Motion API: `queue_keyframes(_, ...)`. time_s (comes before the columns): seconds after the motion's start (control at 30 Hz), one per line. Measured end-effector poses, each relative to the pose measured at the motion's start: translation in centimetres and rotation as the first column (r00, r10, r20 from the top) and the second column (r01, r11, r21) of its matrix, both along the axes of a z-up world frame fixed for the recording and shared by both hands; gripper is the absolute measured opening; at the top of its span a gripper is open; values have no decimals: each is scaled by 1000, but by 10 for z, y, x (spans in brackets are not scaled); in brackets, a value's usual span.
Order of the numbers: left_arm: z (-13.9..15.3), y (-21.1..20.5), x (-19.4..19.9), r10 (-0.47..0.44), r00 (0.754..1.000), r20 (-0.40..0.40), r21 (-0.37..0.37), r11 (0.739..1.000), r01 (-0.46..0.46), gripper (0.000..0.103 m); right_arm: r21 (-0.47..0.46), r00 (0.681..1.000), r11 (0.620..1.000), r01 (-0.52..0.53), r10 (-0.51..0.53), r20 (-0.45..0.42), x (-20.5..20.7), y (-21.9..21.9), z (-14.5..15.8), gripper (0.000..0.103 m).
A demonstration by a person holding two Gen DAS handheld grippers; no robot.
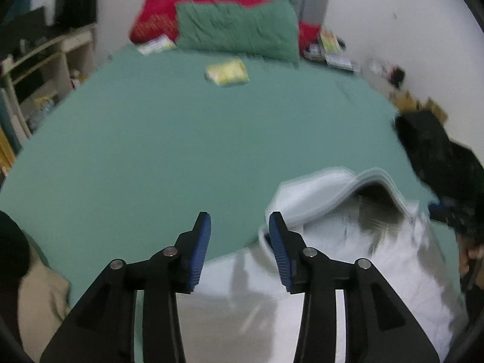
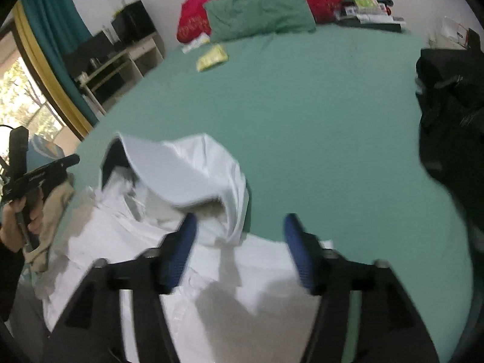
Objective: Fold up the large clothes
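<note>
A white garment [image 1: 341, 242] with a stiff collar lies crumpled on the near edge of the green bed [image 1: 169, 151]. My left gripper [image 1: 240, 220] is open and empty, just above the garment's left edge. In the right wrist view the same white garment [image 2: 181, 187] sits under and ahead of my right gripper [image 2: 240, 224], which is open and empty, its left finger [image 2: 181, 242] near the raised collar fold. The left gripper [image 2: 39, 178] shows at the far left of that view, held in a hand.
A black garment [image 2: 447, 115] lies at the bed's right edge. A beige cloth [image 1: 42, 296] lies at the near left. A yellow packet [image 1: 227, 72], a green pillow [image 1: 239, 30] and a red pillow [image 1: 157, 15] are at the far end. Shelves [image 1: 45, 60] stand left.
</note>
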State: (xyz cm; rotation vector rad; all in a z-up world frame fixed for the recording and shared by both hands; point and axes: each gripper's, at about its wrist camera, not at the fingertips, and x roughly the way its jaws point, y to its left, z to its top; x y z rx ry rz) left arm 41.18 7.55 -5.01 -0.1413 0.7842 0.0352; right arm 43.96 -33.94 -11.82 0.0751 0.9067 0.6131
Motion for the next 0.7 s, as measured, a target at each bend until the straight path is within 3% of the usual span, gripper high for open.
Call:
queue_keyframes(0.07, 6, 2, 10, 26, 999, 47, -4, 1000, -25, 53, 21, 1000, 1000, 6, -6, 2, 9, -4, 5, 68)
queue_keyframes(0.17, -1, -1, 41, 29, 999, 31, -68, 997, -27, 53, 89, 999, 996, 7, -3, -46, 30, 1, 2, 69)
queue_keyframes(0.23, -17, -7, 58, -26, 1000, -8, -113, 993, 25, 54, 158, 993, 987, -1, 20, -114, 47, 8, -12, 69)
queue_keyframes(0.3, -40, -16, 69, -87, 992, -95, -124, 989, 75, 54, 212, 977, 977, -37, 79, -196, 58, 18, -31, 69)
queue_keyframes(0.37, -57, -28, 65, -160, 977, -140, -76, 986, 151, 54, 235, 949, 968, -94, 158, -271, 63, 33, -49, 69)
queue_keyframes(0.43, -66, -44, 52, -223, 965, -140, 46, 972, 232, 54, 250, 919, 955, -157, 234, -318, 60, 46, -65, 69)
queue_keyframes(0.53, -80, -50, 39, -320, 930, -180, 88, 937, 339, 54, 251, 914, 942, -221, 290, -285, 50, 55, -68, 70)
queue_keyframes(0.6, -90, -47, 37, -348, 911, -220, 77, 925, 372, 56, 234, 908, 938, -255, 315, -275, 45, 60, -69, 55)
queue_keyframes(0.63, -91, -45, 38, -354, 908, -222, 76, 923, 378, 60, 192, 909, 939, -285, 328, -255, 41, 65, -68, 27)
queue_keyframes(0.7, -91, -39, 41, -361, 905, -224, 63, 922, 383, 66, 95, 913, 937, -337, 350, -208, 32, 75, -66, 21)
